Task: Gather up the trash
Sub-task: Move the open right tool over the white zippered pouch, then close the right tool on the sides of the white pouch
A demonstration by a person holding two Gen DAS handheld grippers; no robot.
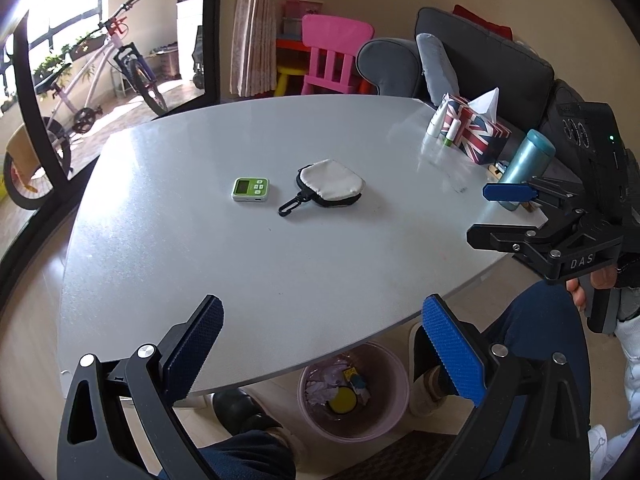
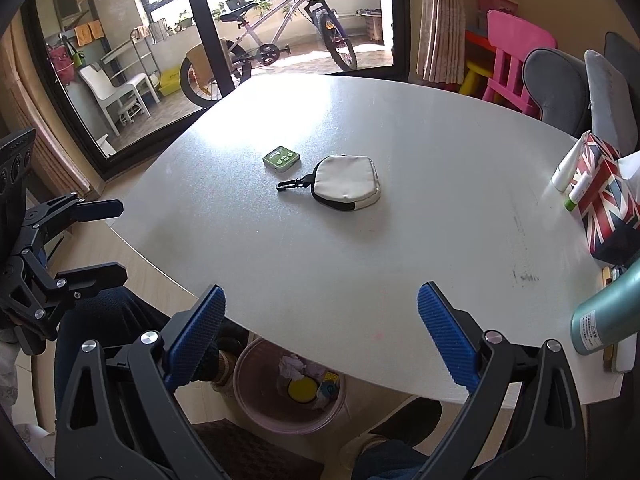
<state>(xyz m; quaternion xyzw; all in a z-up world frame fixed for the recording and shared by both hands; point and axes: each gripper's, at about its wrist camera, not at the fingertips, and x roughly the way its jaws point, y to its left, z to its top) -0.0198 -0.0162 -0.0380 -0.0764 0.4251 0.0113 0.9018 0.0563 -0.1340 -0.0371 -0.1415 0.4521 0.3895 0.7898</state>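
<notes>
A pink trash bin (image 1: 354, 394) stands on the floor under the near edge of the white table (image 1: 240, 264); it holds crumpled paper, a yellow disc and small bits, and also shows in the right wrist view (image 2: 290, 390). My left gripper (image 1: 320, 344) is open and empty above the table's near edge. My right gripper (image 2: 320, 336) is open and empty, also over the near edge; it shows at the right of the left wrist view (image 1: 480, 212). My left gripper shows at the left of the right wrist view (image 2: 116, 240).
On the table lie a green timer (image 1: 251, 189), a white pouch with a black clip (image 1: 331, 181), a Union Jack tissue box (image 1: 476, 132), small tubes (image 1: 438, 120) and a teal bottle (image 1: 524, 168). A grey sofa and pink chair stand behind. My legs and shoes are beside the bin.
</notes>
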